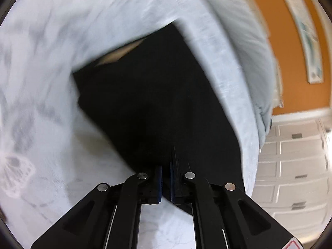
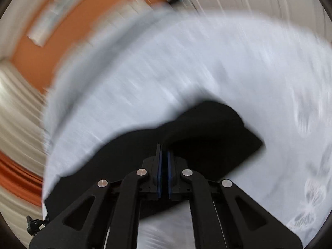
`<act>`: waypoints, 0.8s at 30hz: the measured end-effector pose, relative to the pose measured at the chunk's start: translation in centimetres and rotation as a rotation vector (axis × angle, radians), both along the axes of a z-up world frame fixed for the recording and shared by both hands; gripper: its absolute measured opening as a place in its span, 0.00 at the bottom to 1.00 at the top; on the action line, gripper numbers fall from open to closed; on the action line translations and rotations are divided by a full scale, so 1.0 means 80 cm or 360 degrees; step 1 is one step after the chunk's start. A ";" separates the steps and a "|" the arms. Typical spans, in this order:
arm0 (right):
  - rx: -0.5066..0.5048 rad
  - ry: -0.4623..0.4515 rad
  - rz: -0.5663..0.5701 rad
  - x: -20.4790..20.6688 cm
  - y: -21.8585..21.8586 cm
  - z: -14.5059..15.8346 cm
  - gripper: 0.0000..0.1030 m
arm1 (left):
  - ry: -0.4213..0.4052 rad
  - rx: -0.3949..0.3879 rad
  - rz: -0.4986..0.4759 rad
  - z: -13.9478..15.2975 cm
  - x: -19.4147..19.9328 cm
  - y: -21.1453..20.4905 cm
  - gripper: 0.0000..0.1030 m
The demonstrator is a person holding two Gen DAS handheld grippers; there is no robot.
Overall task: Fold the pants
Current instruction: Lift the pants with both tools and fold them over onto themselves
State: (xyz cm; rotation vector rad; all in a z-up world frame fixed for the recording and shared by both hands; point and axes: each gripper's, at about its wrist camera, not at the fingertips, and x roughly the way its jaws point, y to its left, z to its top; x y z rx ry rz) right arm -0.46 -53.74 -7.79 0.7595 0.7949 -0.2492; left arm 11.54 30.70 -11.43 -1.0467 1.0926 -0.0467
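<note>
Pale grey-white bedding (image 1: 51, 83) with a faint printed pattern covers the surface under both cameras, and the black pants (image 1: 149, 103) lie on it as a broad dark panel. On the left wrist view the left gripper (image 1: 166, 183) has its blue-padded fingers drawn nearly together on the near corner of the fabric, which runs between the pads and fans out ahead of the jaws toward a squared far edge; a tan strip, perhaps an inner label or lining, shows at that far edge, though motion blur makes it hard to say. On the right wrist view the pants (image 2: 207, 137) spread ahead of and to both sides of the jaws, bunched into a raised hump just beyond the tips, and the right gripper (image 2: 165, 174) is clenched with dark cloth apparently pinched between its pads. Farther out, beyond the bed's edge to the right of the left jaws, stand an orange wall (image 1: 276, 20) with a framed picture (image 1: 305, 35) and white panelled cabinet fronts (image 1: 294, 166); the same orange wall (image 2: 31, 58) shows left of the right jaws, heavily smeared.
</note>
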 end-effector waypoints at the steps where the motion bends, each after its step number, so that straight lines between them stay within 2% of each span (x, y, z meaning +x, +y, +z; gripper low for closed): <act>1: 0.0067 0.0122 0.0008 0.003 -0.004 -0.027 0.04 | 0.0008 -0.0026 0.0014 -0.004 -0.001 0.003 0.05; 2: 0.0098 0.0138 0.0016 -0.001 -0.006 -0.036 0.04 | 0.0005 -0.0030 0.0023 -0.003 -0.003 0.003 0.05; 3: 0.0096 0.0115 0.0016 -0.001 -0.006 -0.032 0.09 | -0.0002 -0.0011 0.0018 0.001 -0.003 0.003 0.06; 5: 0.0070 0.0073 -0.0002 -0.002 -0.007 -0.015 0.26 | -0.0004 0.0072 0.0003 0.010 -0.003 -0.002 0.08; 6: 0.0085 0.0024 -0.0035 -0.004 -0.010 -0.009 0.58 | 0.0002 0.0110 -0.0002 0.012 -0.002 -0.005 0.08; 7: 0.0108 -0.0009 -0.0070 -0.009 -0.016 -0.012 0.69 | 0.0009 0.0142 -0.0003 0.012 -0.004 -0.008 0.08; 8: 0.0126 -0.0034 -0.0118 -0.009 -0.022 -0.014 0.63 | 0.0016 0.0166 0.0003 0.013 -0.004 -0.010 0.08; 10: 0.0162 -0.0077 -0.0160 0.003 -0.028 -0.018 0.04 | 0.0014 0.0193 0.0013 0.013 -0.001 -0.012 0.08; 12: 0.0149 -0.0138 -0.0176 0.003 -0.030 -0.003 0.04 | -0.0007 0.0230 0.0002 0.017 -0.001 -0.013 0.08; 14: 0.0032 -0.0322 -0.0124 -0.005 -0.018 0.041 0.03 | -0.0025 0.0254 -0.0012 0.023 0.000 -0.014 0.08; 15: -0.0041 -0.0380 -0.0104 -0.011 -0.012 0.062 0.03 | -0.0021 0.0262 -0.0022 0.022 0.001 -0.014 0.08; 16: -0.0091 -0.0380 -0.0101 -0.015 -0.011 0.068 0.03 | -0.0004 0.0260 -0.0031 0.018 0.002 -0.013 0.08; 18: -0.0208 -0.0203 -0.0124 -0.013 -0.017 0.050 0.05 | 0.0017 0.0243 -0.0030 0.014 0.008 -0.013 0.10; 20: -0.0112 0.0100 -0.0133 -0.002 -0.040 -0.013 0.04 | 0.0024 0.0255 -0.0041 0.014 0.011 -0.013 0.10; 21: 0.0012 0.0142 -0.0133 -0.004 -0.049 -0.039 0.04 | 0.0025 0.0265 -0.0042 0.016 0.013 -0.016 0.11; 23: 0.0060 0.0059 -0.0154 -0.009 -0.057 -0.022 0.09 | 0.0026 0.0285 -0.0044 0.020 0.013 -0.019 0.11; 24: 0.0068 -0.0003 -0.0165 -0.011 -0.057 -0.011 0.16 | 0.0024 0.0301 -0.0052 0.022 0.012 -0.021 0.11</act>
